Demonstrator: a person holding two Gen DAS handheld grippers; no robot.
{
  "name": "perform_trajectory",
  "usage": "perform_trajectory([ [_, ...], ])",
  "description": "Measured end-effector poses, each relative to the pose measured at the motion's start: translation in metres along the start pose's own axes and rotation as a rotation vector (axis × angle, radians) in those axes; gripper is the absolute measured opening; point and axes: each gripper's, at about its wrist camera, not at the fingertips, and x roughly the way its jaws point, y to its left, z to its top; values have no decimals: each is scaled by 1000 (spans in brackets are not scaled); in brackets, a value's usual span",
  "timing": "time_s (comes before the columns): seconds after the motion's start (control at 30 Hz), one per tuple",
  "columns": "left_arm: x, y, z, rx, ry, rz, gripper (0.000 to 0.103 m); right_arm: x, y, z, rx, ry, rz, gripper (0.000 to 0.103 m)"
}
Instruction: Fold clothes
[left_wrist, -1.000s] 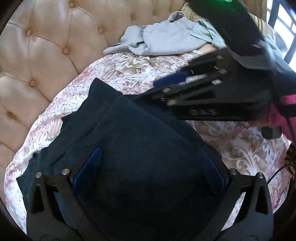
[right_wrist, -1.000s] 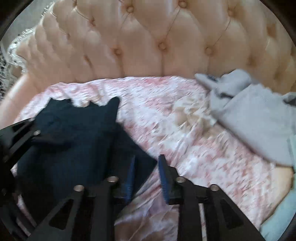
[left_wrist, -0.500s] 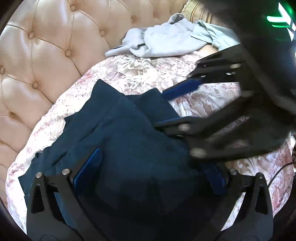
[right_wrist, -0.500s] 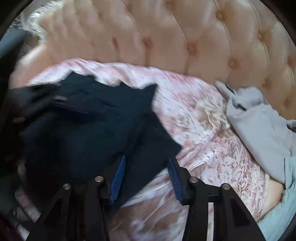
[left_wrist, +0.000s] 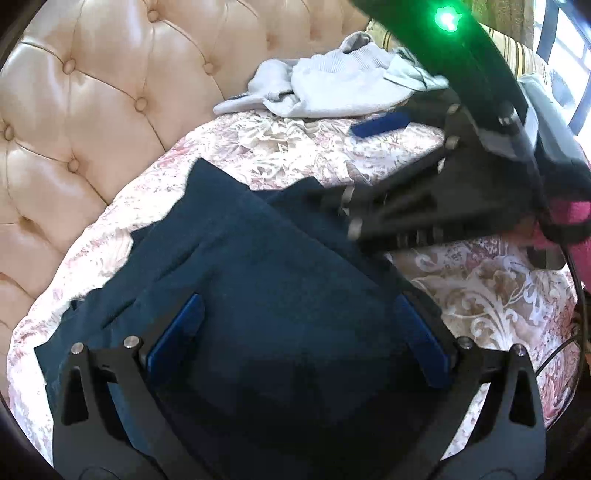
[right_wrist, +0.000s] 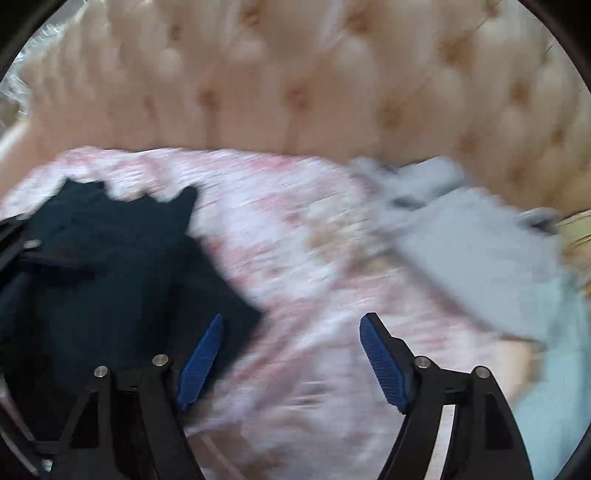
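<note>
Dark navy garment (left_wrist: 258, 295) spread flat on the bed's floral cover (left_wrist: 480, 302), near and left, with the tufted cream headboard (left_wrist: 92, 110) beyond. Partly folded, by the look of the layered edges and the stepped far corners. Left gripper (left_wrist: 303, 343) poised over the near part of the cloth, fingers (left_wrist: 177, 332) set wide, both blue pads lying against the fabric rather than pinching it; nothing gripped, more likely pinning the layers flat so the fold holds its shape. Right gripper (right_wrist: 291, 354) blurred in its own view, fingers opening, wide apart, only bedcover between them; left pad just at the garment's right corner (right_wrist: 236, 314), right pad over bare cover. Seemingly a let-go of that corner, hence the hover close beside it. From the left wrist view, the right gripper (left_wrist: 369, 166) reaching in from the far right above the garment's far edge. Grey sweatshirt (left_wrist: 332, 88) crumpled at the far side against the headboard, well apart from the navy piece, probably waiting its turn. Pale blue cloth (right_wrist: 554, 387) lying at the near right edge.
</note>
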Motion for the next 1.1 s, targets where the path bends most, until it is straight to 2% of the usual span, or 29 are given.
perform_trajectory([
  [0.03, -12, 2, -4, -6, -22, -10, 103, -13, -1, 1, 19, -35, 6, 76],
  [0.13, -48, 23, -27, -44, -67, -23, 103, -64, 12, 4, 67, -157, 177, 78],
  [0.2, -64, 61, -55, -114, -61, -4, 103, -88, 53, 8, -7, -180, 272, 78],
  [0.27, -72, 112, -83, -206, -28, 22, 103, -88, 105, 7, -109, -132, 286, 78],
  [0.37, -79, 189, -118, -348, 24, 44, 103, -56, 157, -7, -196, -9, 270, 78],
  [0.43, -88, 241, -141, -444, 32, 80, 103, -44, 165, -15, -220, 13, 222, 78],
  [0.47, -91, 262, -150, -483, 34, 86, 103, -46, 159, -15, -191, 23, 219, 78],
  [0.57, -95, 308, -170, -576, 49, 48, 103, -56, 145, -10, -133, 55, 175, 79],
  [0.6, -95, 314, -173, -589, 47, 16, 103, -66, 147, -5, -129, 43, 151, 79],
  [0.7, -87, 315, -168, -619, 15, -158, 103, -99, 186, 5, -183, -38, 172, 79],
  [0.8, -74, 300, -159, -608, 35, -245, 103, -104, 260, 8, -382, -56, 203, 79],
  [0.83, -72, 297, -159, -614, 33, -255, 103, -100, 274, 8, -401, -47, 216, 79],
  [0.9, -66, 302, -162, -652, 32, -280, 103, -86, 288, 9, -369, -17, 269, 79],
  [0.97, -59, 314, -168, -689, 39, -267, 103, -81, 292, 10, -331, -4, 287, 79],
  [1.1, -44, 328, -169, -748, 38, -410, 103, -81, 295, 13, -268, -5, 325, 79],
])
